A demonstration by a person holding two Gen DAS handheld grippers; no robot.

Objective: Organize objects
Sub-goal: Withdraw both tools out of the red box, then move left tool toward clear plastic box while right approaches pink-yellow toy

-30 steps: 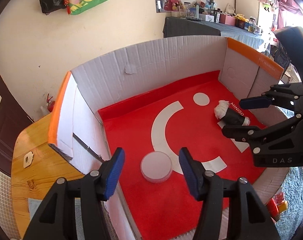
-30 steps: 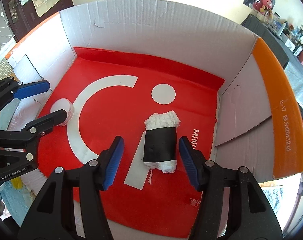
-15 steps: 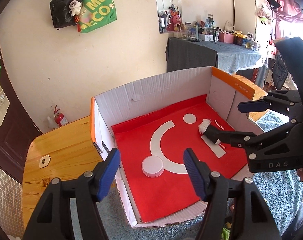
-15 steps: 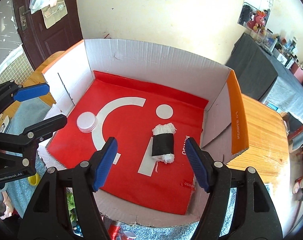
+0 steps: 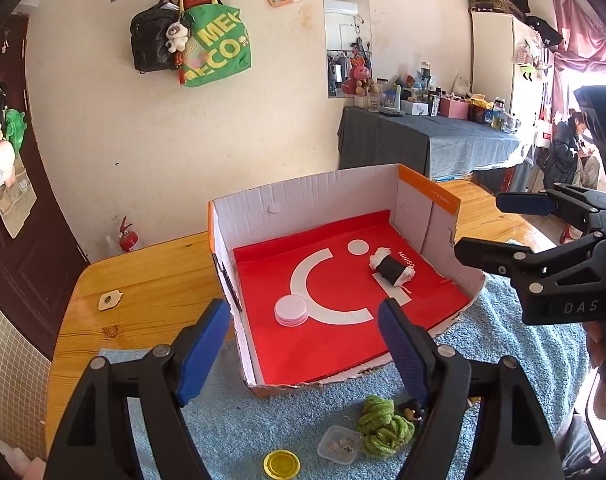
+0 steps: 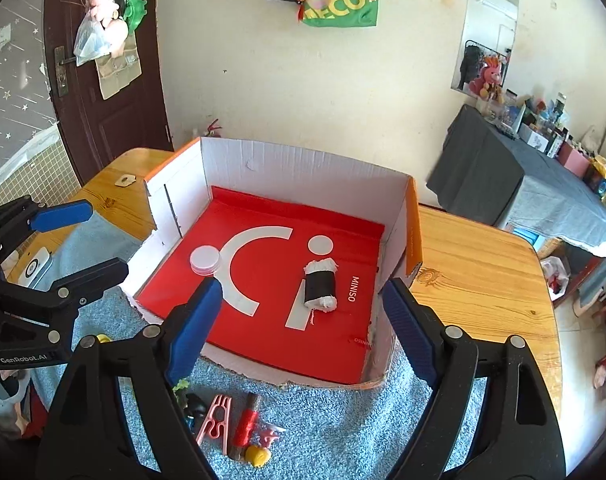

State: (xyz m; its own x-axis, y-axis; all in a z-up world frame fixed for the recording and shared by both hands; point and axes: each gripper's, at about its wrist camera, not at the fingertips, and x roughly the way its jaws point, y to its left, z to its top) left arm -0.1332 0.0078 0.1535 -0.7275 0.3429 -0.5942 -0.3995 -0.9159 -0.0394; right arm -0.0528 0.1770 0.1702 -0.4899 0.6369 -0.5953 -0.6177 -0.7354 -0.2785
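Both tools hanging in front of the open cardboard box [image 5: 311,192], left tool [image 5: 303,344] and right tool [image 6: 299,316] each spreading blue pads wider, gripping nothing. Inside the box on the red liner: round white lid [image 5: 290,309] toward its left wall, black-wrapped white roll [image 5: 391,269] toward its right wall. Just outside the box's torn front edge, on the desk's blue mat: green yarn bundle [image 5: 383,426], yellow cap [image 5: 281,463], pink clip [image 6: 214,420].
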